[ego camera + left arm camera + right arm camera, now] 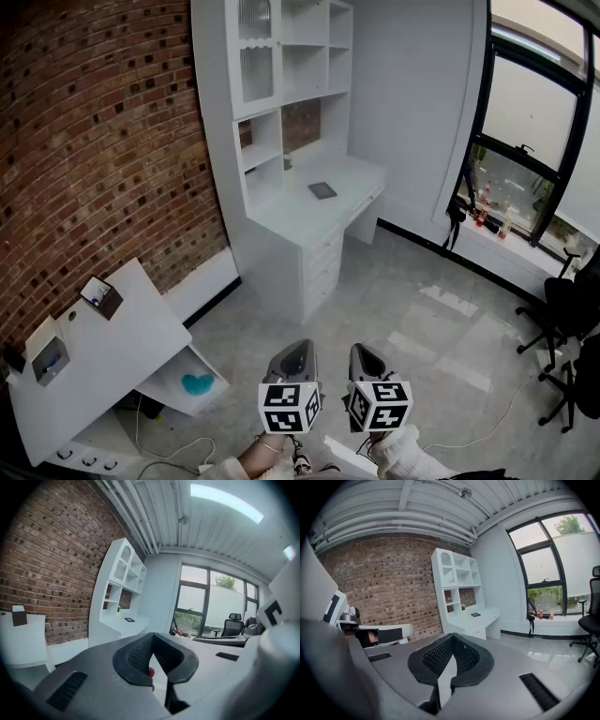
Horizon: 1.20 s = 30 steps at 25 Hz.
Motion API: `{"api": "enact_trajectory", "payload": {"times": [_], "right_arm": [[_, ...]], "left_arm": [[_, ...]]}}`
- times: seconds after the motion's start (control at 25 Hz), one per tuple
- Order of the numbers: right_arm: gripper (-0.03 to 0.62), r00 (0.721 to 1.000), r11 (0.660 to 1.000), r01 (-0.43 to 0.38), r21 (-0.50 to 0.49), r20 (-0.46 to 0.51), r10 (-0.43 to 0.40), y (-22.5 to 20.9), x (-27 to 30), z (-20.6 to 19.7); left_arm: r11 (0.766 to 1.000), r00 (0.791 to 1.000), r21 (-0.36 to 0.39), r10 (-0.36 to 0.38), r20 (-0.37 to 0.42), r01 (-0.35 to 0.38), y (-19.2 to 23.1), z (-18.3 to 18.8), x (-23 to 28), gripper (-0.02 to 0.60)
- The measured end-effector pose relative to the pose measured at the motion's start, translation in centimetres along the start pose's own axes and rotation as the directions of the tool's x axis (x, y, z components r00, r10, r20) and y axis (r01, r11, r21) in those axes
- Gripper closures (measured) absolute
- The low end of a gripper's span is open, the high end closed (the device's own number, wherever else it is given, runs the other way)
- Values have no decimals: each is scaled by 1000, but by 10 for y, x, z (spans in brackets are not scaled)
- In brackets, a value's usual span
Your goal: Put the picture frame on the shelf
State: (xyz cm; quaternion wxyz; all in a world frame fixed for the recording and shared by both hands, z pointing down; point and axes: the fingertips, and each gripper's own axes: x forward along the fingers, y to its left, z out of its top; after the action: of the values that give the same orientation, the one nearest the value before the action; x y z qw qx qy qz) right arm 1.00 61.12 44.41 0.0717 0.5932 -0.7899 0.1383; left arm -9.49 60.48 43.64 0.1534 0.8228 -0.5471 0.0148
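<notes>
Both claws, the left gripper [297, 356] and right gripper [365, 358], have their jaws pressed together on nothing. What seems to be the picture frame [322, 190] lies flat on the desk [281, 223], well ahead, below the shelf [260, 155]; neither claw is clearly nearer.

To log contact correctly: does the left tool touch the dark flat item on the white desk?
Apart. Head view: the left tool hangs near the person, floor lying between it and the dark flat item on the desk.
</notes>
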Motion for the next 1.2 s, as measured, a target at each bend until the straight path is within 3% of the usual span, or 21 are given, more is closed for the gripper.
{"api": "enact_trajectory", "payload": {"times": [0.64, 1.2], "right_arm": [[571, 998, 998, 10, 59, 53, -13, 13, 37, 12], [571, 996, 990, 82, 116, 6, -84, -8, 65, -1]], "left_arm": [[998, 999, 60, -34, -1, 34, 33, 13, 23, 577], [994, 995, 67, -80, -57, 84, 48, 4, 60, 577]]}}
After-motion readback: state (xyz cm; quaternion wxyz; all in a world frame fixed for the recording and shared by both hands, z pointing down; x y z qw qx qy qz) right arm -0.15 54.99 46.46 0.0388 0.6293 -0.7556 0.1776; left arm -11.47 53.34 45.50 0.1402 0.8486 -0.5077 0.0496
